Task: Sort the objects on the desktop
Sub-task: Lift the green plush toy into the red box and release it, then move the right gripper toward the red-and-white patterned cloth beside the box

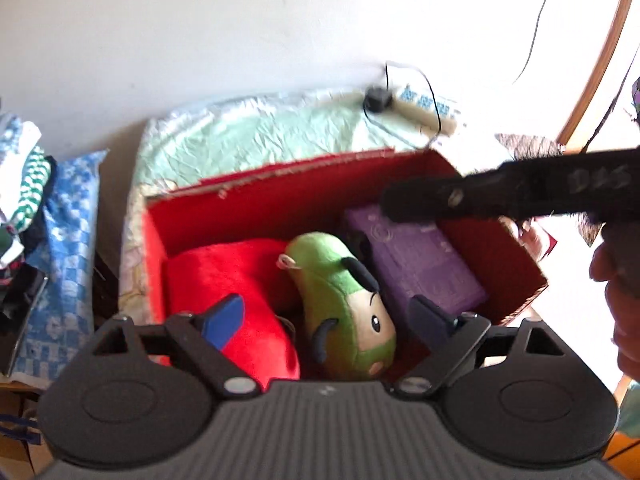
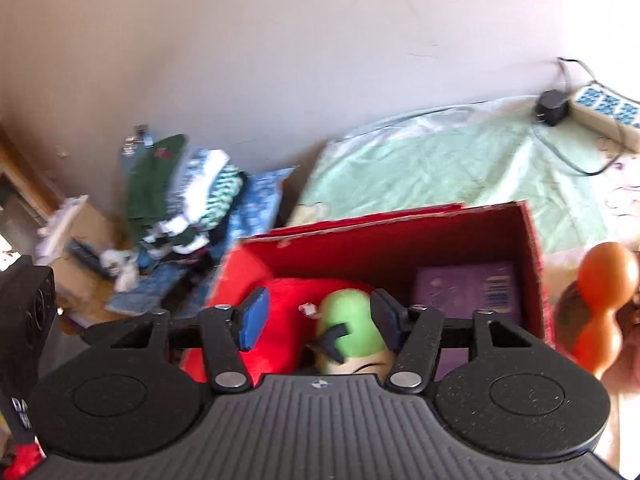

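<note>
A red cardboard box stands on a pale green cloth. Inside lie a red plush, a green plush toy with a face and a purple carton. My left gripper hangs open over the box's near side, with the green toy below the gap and neither pad touching it. In the right wrist view my right gripper is open above the same green toy; its left pad stands clear of the toy. The right gripper's black housing reaches over the purple carton.
A power strip with a black adapter lies at the back on the green cloth. Piled clothes sit left of the box. An orange gourd-shaped object is to the box's right. A hand shows at the right edge.
</note>
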Motion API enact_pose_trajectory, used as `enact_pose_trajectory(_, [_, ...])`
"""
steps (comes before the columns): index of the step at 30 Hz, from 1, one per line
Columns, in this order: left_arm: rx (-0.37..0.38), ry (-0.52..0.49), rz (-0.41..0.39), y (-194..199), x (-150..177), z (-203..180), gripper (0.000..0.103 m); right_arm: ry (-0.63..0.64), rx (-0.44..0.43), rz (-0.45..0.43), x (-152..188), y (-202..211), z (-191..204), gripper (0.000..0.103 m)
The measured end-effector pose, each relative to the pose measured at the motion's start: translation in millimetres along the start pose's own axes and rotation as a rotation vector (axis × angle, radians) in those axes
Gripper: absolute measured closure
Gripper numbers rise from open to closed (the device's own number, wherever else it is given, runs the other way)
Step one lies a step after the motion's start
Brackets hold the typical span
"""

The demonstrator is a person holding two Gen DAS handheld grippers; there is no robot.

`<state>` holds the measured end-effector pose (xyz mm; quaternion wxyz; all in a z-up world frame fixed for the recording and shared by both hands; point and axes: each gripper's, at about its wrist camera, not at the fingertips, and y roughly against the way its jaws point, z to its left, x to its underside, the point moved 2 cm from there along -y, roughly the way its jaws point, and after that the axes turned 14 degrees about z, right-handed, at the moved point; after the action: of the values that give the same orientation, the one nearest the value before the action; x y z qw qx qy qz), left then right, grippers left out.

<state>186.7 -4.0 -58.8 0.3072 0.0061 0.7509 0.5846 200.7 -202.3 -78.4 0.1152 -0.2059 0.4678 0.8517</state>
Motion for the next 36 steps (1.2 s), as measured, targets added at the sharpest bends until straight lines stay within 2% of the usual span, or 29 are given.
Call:
enact_pose_trajectory(2, [-0.01,0.003,-0.016,5.3,7.1,0.1,0.018,-0.002,-0.027,0.057,-4.6,-16.9,0.8,0.067])
enact_pose_trajectory(6, [-0.05,-0.005,0.007,0.0,15.6,-5.9,0.02,-0.054,-0.065,0.222,-16.5,-69.1,-2.7,0.079])
enact_pose_trajectory(7, [-0.074,-0.011,0.009,-1.0,18.6,-7.8,0.02,-0.065,-0.019,0.249,-18.1,-80.8,-5.4,0.088])
enact_pose_trajectory(8, [-0.095,-0.015,0.011,-2.4,22.4,-9.8,0.02,-0.066,0.056,0.251,-18.5,-88.4,-8.6,0.103])
enact_pose_trajectory(9, [-0.105,-0.016,0.013,-3.6,25.9,-11.1,0.02,-0.066,0.102,0.242,-20.0,-92.4,-12.4,0.103])
enact_pose_trajectory(12, [-0.089,0.0,0.019,-8.2,31.1,-12.4,0.019,-0.135,0.103,0.254,-27.3,-93.0,-28.4,0.103])
enact_pose_trajectory(16, [-0.082,0.02,0.01,-12.9,30.8,-14.4,0.019,-0.121,0.197,0.265,-29.8,-99.3,-38.5,0.103])
enact_pose_trajectory(17, [-0.083,0.02,0.01,-14.3,30.0,-15.6,0.019,-0.116,0.195,0.262,-29.3,-99.3,-41.1,0.103])
enact_pose_trajectory(20, [-0.089,0.018,-0.003,-15.4,30.0,-21.0,0.015,-0.136,0.156,0.246,-26.9,-85.7,-48.2,0.101])
enact_pose_trajectory(22, [-0.082,0.029,-0.02,-15.5,31.9,-23.7,0.015,-0.151,0.122,0.206,-22.5,-69.2,-50.6,0.083])
enact_pose_trajectory(26, [-0.095,0.029,-0.078,-8.8,40.3,-35.0,0.015,-0.115,0.047,0.103,-0.2,-21.3,-42.8,0.081])
enact_pose_trajectory(29, [-0.068,-0.032,-0.114,6.9,52.3,-50.1,0.014,-0.055,0.02,0.045,24.5,14.8,-32.5,0.076])
enact_pose_trajectory(32, [-0.065,-0.094,-0.17,25.5,74.5,-69.0,0.008,-0.004,-0.055,-0.013,48.6,49.4,-25.5,0.075])
enact_pose_trajectory(36, [-0.033,-0.133,-0.168,28.5,100.1,-91.8,0.004,0.029,-0.125,-0.072,76.0,80.1,-25.7,0.068])
